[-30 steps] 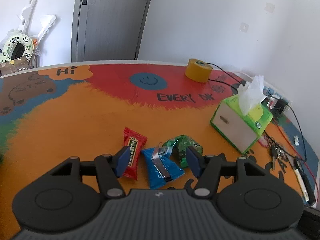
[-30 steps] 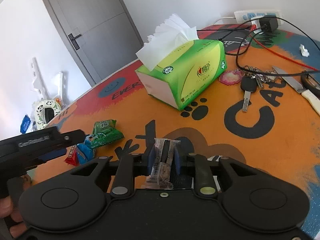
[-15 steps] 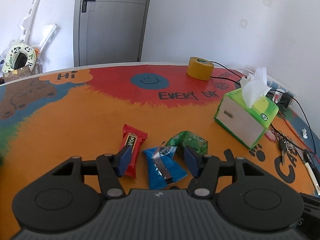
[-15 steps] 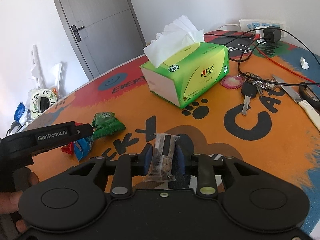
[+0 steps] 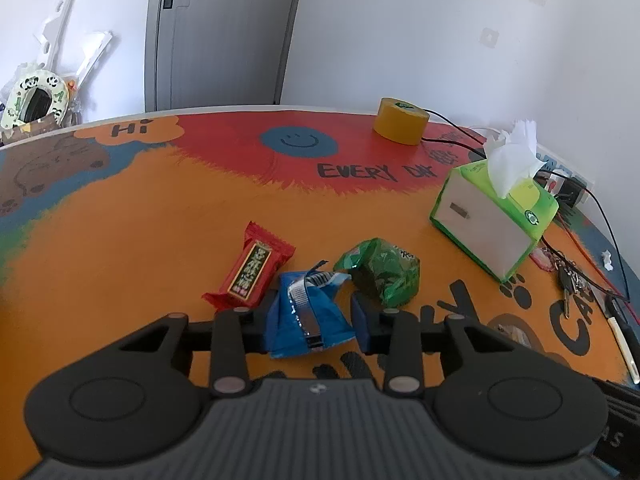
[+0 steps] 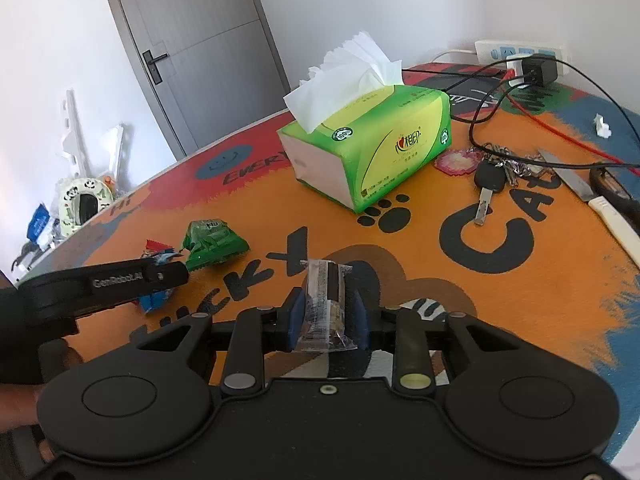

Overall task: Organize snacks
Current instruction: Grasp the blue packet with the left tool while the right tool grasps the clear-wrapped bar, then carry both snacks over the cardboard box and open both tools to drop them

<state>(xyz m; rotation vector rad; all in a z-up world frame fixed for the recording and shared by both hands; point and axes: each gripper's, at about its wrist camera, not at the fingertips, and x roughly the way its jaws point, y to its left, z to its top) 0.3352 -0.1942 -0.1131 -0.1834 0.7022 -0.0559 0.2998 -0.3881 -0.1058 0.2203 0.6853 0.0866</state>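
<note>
The left gripper (image 5: 312, 322) has just been closing and now grasps the blue snack packet (image 5: 306, 316) on the painted surface (image 5: 132, 240); the right gripper (image 6: 328, 318), also closing, clamps a clear-wrapped dark snack (image 6: 326, 308), lifted slightly

Tissue box (image 5: 490, 220) right of three snacks (image 5: 312, 280)

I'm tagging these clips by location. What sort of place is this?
Probably a room in a home. A grey door with a lever handle sits in plain white walls, and the colourful painted table holds everyday clutter: a tissue box, keys and a power strip.
</note>
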